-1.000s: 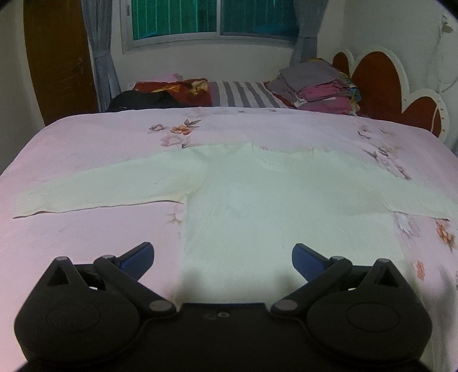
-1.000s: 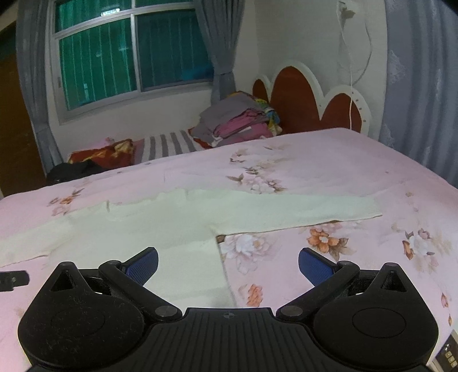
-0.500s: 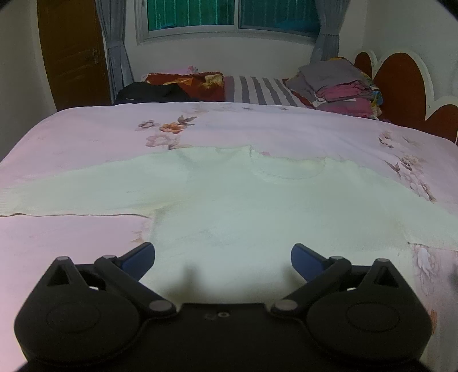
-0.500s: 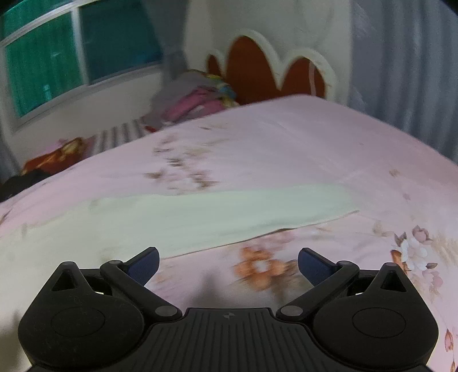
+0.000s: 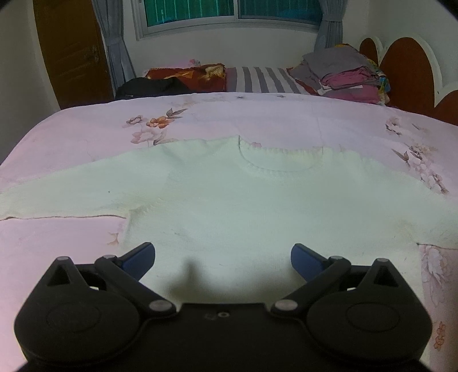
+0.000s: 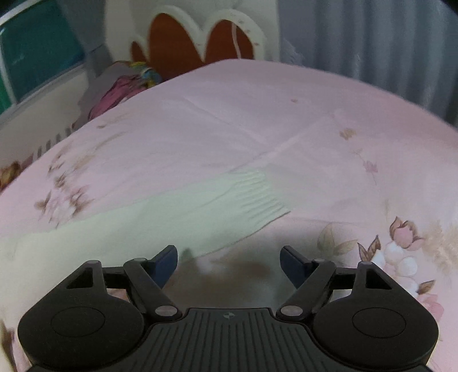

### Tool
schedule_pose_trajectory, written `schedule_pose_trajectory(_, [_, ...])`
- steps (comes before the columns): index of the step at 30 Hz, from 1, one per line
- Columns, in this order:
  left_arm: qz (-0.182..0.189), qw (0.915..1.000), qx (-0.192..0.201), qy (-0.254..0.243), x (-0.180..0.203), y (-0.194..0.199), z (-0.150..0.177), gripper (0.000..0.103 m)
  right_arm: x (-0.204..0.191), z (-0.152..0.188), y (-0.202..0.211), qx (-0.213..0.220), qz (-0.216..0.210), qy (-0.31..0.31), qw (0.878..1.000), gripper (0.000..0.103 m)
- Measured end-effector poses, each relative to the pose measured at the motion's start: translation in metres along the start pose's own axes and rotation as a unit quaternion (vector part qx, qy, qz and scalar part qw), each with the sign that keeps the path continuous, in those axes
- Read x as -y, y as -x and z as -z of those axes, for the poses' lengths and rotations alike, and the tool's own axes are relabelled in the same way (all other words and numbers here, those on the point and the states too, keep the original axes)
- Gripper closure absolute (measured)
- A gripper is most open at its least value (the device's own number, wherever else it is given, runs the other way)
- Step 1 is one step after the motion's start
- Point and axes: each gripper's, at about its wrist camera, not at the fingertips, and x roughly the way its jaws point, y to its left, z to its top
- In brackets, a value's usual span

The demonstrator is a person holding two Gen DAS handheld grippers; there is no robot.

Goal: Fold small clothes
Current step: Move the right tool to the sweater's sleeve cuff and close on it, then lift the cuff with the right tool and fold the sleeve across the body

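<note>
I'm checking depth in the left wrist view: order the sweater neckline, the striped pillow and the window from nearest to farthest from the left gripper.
From the left gripper:
1. sweater neckline, straight ahead on the bed.
2. striped pillow, past the bed's far edge.
3. window, on the back wall.

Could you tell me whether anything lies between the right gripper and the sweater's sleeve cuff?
Nothing visible does. The right gripper is open, and the ribbed cuff of the sweater lies flat on the pink bedspread just ahead, with only bare sheet between.
</note>
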Motion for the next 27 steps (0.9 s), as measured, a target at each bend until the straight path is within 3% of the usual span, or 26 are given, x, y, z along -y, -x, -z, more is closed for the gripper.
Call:
schedule_pose_trajectory(1, [-0.002,1.0000,-0.001,-0.002,0.001,0.000,0.000,0.003,0.003,-0.002,-0.006,-0.006,-0.001,-0.006,1.000,0.024])
schedule_pose_trajectory(7, [-0.003,1.0000,0.002,-0.009,0.000,0.000,0.002,0.007,0.005,-0.011,-0.018,0.010,0.007,-0.006,1.000,0.060])
schedule_pose_trajectory(8, [-0.003,0.9999,-0.001,-0.012,0.000,-0.001,0.002,0.008,0.004,-0.012,-0.020,0.011,0.006,-0.006,1.000,0.072])
schedule_pose_trajectory(9, [-0.001,0.9999,-0.002,-0.014,-0.001,-0.001,0.002,0.009,0.004,-0.013,-0.018,0.013,0.004,-0.006,1.000,0.093])
schedule_pose_trajectory(10, [0.004,0.9999,-0.003,-0.016,-0.002,-0.002,0.002,0.012,0.006,-0.015,-0.019,0.014,-0.008,-0.011,1.000,0.102])
schedule_pose_trajectory(16, [0.043,0.9989,-0.015,-0.006,-0.012,-0.006,0.001,0.022,-0.007,-0.020,-0.011,0.036,-0.037,0.002,0.999,0.102])
schedule_pose_trajectory(19, [0.042,0.9991,-0.009,-0.005,-0.020,-0.006,-0.002,0.022,-0.029,-0.024,0.005,0.053,-0.061,0.017,0.997,0.102])
schedule_pose_trajectory(27, [0.045,0.9989,0.000,0.014,-0.065,-0.006,-0.005,0.022,-0.138,-0.006,0.071,0.087,-0.160,0.102,0.978,0.102])
